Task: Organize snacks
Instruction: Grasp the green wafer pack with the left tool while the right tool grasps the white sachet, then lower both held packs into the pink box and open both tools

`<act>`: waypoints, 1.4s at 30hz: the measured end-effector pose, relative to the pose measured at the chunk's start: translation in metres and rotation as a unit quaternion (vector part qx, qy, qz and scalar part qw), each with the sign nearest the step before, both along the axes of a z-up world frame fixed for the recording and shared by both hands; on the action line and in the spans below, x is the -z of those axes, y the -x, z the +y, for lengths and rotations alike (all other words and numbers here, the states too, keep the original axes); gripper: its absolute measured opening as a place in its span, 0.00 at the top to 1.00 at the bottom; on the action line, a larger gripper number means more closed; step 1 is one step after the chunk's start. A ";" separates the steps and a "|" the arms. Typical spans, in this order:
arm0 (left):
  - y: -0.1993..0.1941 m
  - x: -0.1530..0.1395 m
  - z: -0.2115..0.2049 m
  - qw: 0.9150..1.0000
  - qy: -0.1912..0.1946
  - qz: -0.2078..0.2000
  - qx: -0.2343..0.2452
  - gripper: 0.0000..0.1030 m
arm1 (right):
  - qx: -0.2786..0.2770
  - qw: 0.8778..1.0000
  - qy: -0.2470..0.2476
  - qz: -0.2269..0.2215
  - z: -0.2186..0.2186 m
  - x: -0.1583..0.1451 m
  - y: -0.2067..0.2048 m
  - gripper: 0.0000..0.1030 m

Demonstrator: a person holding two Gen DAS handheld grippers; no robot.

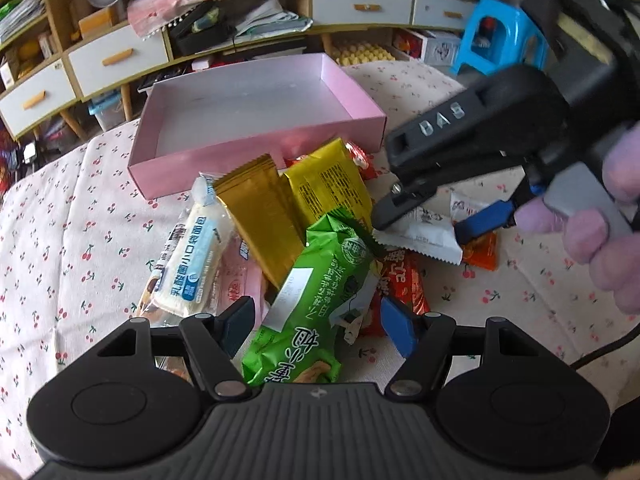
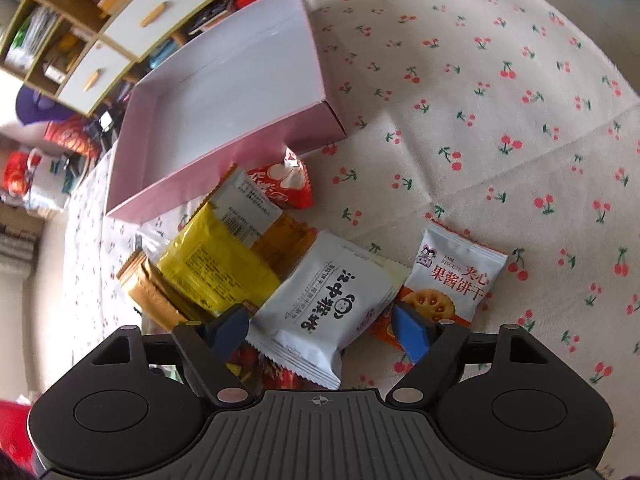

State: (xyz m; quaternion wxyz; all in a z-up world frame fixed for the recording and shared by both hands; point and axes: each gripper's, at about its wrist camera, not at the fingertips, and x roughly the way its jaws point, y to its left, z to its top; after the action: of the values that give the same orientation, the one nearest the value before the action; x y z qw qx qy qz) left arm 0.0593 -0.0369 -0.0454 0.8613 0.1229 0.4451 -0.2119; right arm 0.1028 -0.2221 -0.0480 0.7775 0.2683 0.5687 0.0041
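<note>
Left wrist | one pink box (image 1: 256,152) | left fingers (image 1: 318,328) apart around one green packet (image 1: 316,280) | right fingers (image 2: 320,330) apart around one white packet (image 2: 324,312)

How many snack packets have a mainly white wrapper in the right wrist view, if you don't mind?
2: the white packet between the right gripper fingers, and the jam biscuit packet right of it. Others may be buried.

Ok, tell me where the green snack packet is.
In the left wrist view, the green snack packet lies between the left gripper fingers, atop the pile, beside the gold packet, in front of the pink box.
</note>
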 end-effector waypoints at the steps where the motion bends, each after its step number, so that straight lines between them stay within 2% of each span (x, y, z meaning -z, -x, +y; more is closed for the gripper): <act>1: -0.001 0.002 -0.002 1.000 -0.005 0.000 0.002 0.35 | 0.007 1.000 -0.004 0.002 0.000 0.001 -0.001 0.25; 6: 0.003 0.004 -0.005 0.999 -0.031 -0.004 0.011 0.37 | 0.027 1.000 -0.002 0.009 0.004 0.006 -0.004 0.28; 9: 0.004 0.005 -0.008 0.998 -0.053 -0.012 0.016 0.45 | 0.035 0.999 0.000 0.007 0.006 0.005 -0.003 0.33; 14: 0.008 0.002 -0.006 0.998 -0.056 -0.014 0.019 0.49 | 0.026 1.000 0.011 -0.001 0.008 0.001 -0.002 0.39; 20: 0.005 -0.003 0.002 1.000 -0.022 0.010 0.006 0.54 | 0.030 1.000 -0.007 -0.003 0.001 -0.002 0.000 0.40; 27: 0.002 -0.012 0.014 1.000 0.009 0.021 -0.009 0.54 | 0.032 0.999 -0.022 -0.015 0.000 -0.014 0.007 0.40; 32: 0.001 -0.022 0.027 0.998 0.046 0.042 -0.018 0.54 | 0.033 0.999 -0.029 -0.028 -0.002 -0.025 0.010 0.40; 42: -0.024 -0.050 0.037 0.990 0.116 0.052 -0.055 0.54 | 0.031 0.994 -0.057 -0.089 -0.002 -0.058 0.006 0.40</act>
State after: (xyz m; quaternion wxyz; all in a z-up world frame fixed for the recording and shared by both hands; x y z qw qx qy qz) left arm 0.0829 0.0002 0.0045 0.8556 -0.0136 0.4684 -0.2200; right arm 0.0968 -0.2243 0.0096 0.8080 0.3284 0.4879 0.0364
